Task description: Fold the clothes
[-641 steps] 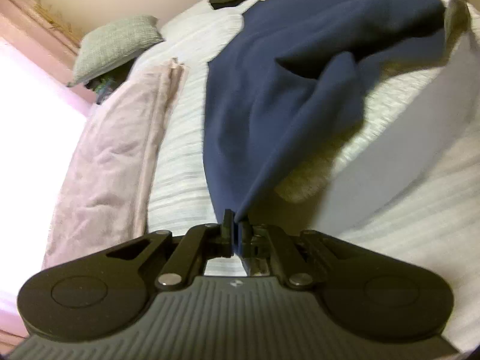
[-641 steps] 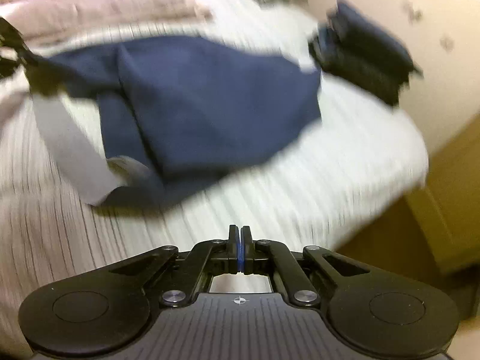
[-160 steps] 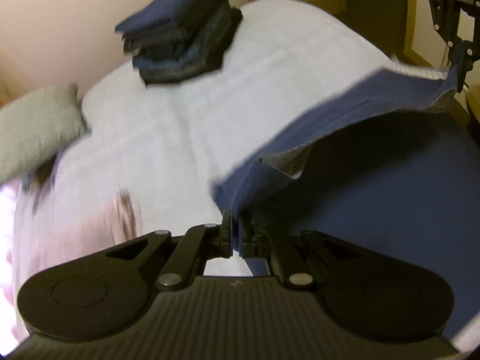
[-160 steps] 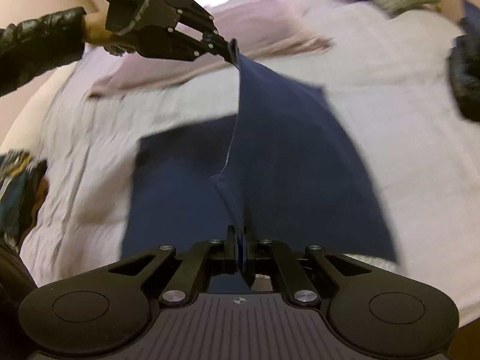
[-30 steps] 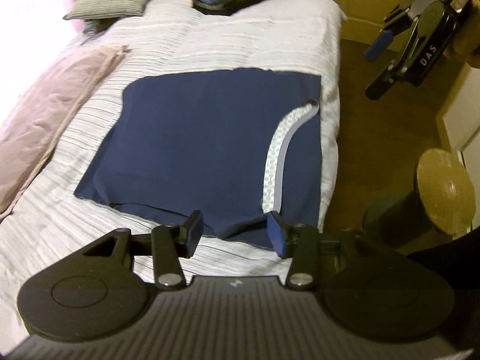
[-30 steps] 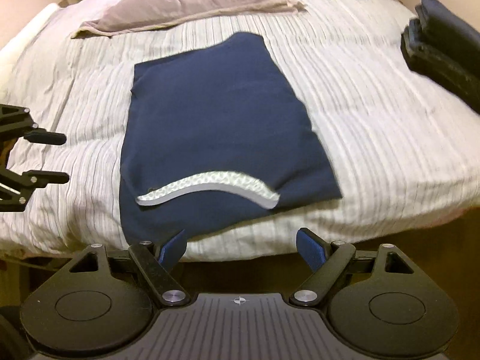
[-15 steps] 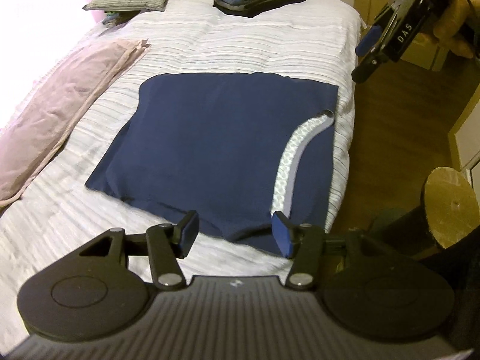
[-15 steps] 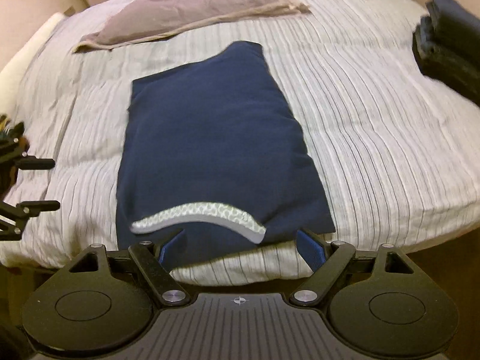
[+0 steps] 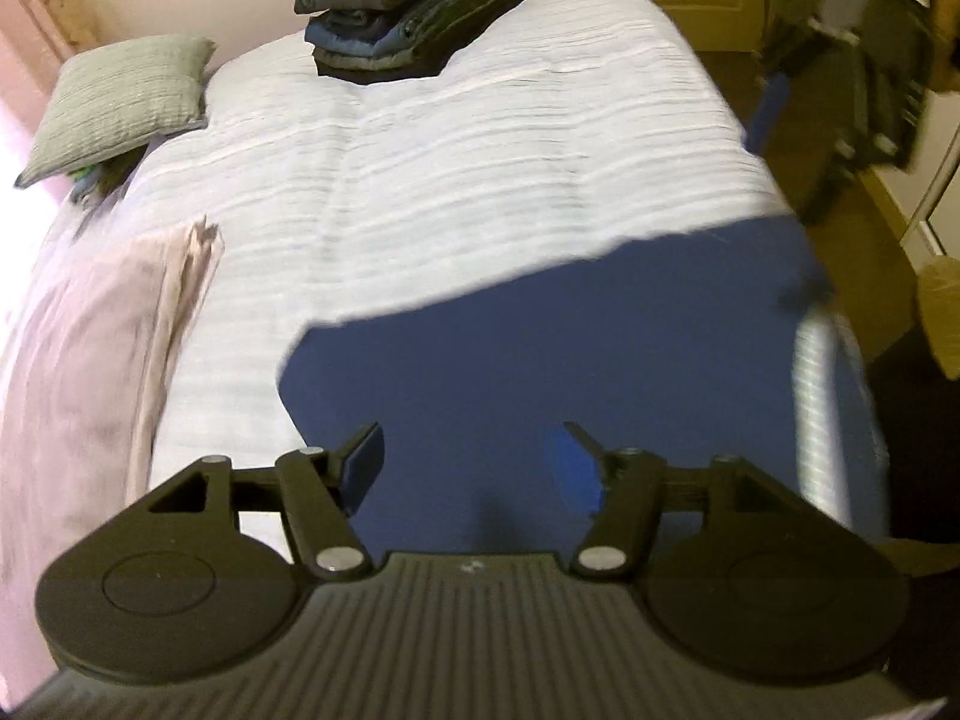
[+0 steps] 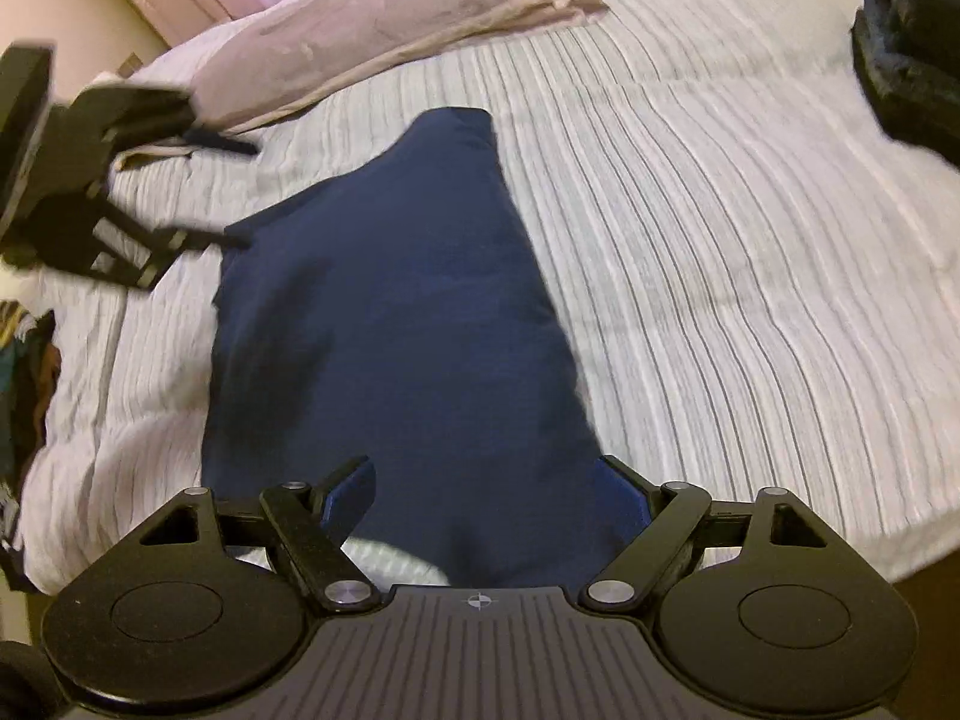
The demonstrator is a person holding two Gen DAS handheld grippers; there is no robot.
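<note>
Left wrist view: left tongs [image 9: 474,462] just opening wider, empty, over navy garment [image 9: 600,348] on bed [image 9: 480,150]. Right tongs [image 10: 489,495] gape wide, nothing gripped.

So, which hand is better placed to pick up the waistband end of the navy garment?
Right: the right gripper is open directly above the pale waistband.

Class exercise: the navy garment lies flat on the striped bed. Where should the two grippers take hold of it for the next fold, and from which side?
Probably at the two corners of the navy garment's end nearest the bed's edge. It lies flat, so each needs a pinch from above. The left gripper hangs open over one side, its jaws having just widened; the right gripper hangs open over the white-trimmed end.
</note>
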